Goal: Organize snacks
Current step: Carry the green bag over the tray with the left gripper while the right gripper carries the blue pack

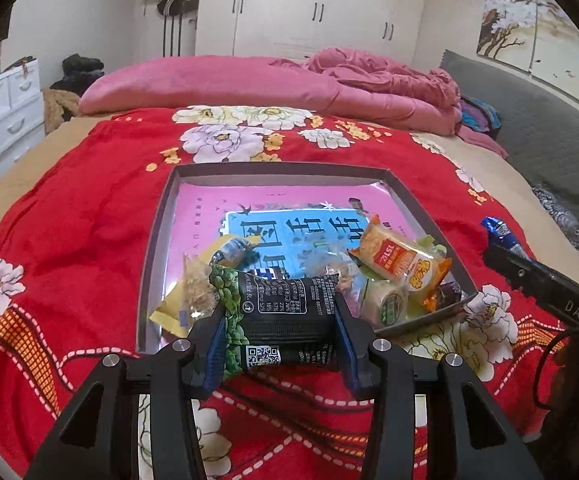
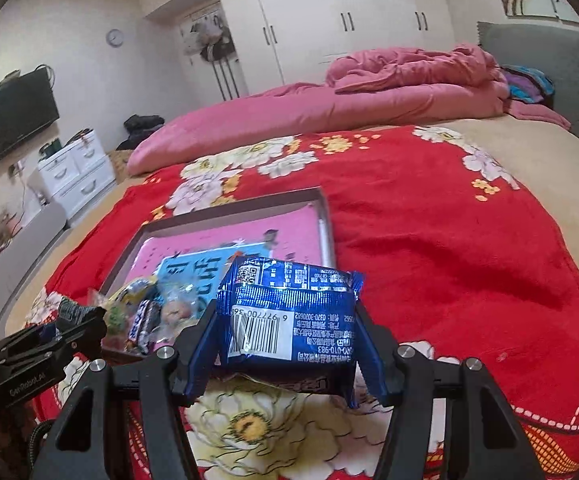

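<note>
While left claw [image 1: 279,340] clamps a black-green snack packet [image 1: 277,316] at lower centre, right claw [image 2: 285,344] clamps a blue foil snack packet [image 2: 289,312].

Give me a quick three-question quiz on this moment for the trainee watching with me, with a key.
1. True or false: the left gripper is clamped on a black-and-green snack packet.
2. What does the right gripper hold? A) a blue foil packet B) an orange packet C) nothing
3. Where do the snacks in the tray sit: its near end or its far end?

Key
1. True.
2. A: the blue foil packet, barcode facing the camera.
3. The near end; the orange packet and others are piled there, and the far part shows only the pink printed base.
</note>
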{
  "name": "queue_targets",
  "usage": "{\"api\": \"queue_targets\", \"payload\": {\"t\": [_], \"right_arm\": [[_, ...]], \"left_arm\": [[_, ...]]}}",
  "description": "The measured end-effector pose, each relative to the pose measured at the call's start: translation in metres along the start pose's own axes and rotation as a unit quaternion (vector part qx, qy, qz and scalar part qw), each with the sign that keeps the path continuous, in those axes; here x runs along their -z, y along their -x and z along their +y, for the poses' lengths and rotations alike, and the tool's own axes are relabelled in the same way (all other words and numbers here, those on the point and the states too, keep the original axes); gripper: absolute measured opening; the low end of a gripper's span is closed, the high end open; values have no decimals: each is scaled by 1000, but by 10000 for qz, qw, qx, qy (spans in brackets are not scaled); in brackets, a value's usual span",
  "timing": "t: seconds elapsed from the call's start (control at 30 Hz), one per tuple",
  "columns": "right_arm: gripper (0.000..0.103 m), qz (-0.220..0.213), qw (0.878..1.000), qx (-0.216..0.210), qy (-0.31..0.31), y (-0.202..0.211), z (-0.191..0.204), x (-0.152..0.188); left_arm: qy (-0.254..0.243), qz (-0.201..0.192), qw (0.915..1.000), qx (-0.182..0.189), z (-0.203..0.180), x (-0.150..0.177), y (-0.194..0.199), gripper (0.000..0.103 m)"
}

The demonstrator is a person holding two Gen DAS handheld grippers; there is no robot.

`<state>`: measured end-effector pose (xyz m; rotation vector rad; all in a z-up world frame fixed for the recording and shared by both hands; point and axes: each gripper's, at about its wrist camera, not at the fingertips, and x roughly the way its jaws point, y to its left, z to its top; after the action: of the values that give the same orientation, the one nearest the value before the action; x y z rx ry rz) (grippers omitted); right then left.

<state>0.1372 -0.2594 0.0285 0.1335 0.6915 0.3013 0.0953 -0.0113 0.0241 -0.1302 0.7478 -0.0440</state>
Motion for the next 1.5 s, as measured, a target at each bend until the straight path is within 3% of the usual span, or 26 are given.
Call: {"api": "queue_targets", "payload": {"t": [0.43, 1.5], "right_arm": [[61, 152, 9999, 71, -10, -21, 0, 0], [61, 410, 9989, -210, -49, -63, 20, 2]], "left_arm": [[23, 97, 9999, -13, -2, -8, -19, 48], [-43, 362, 9993, 18, -13, -18, -55, 48]]}}
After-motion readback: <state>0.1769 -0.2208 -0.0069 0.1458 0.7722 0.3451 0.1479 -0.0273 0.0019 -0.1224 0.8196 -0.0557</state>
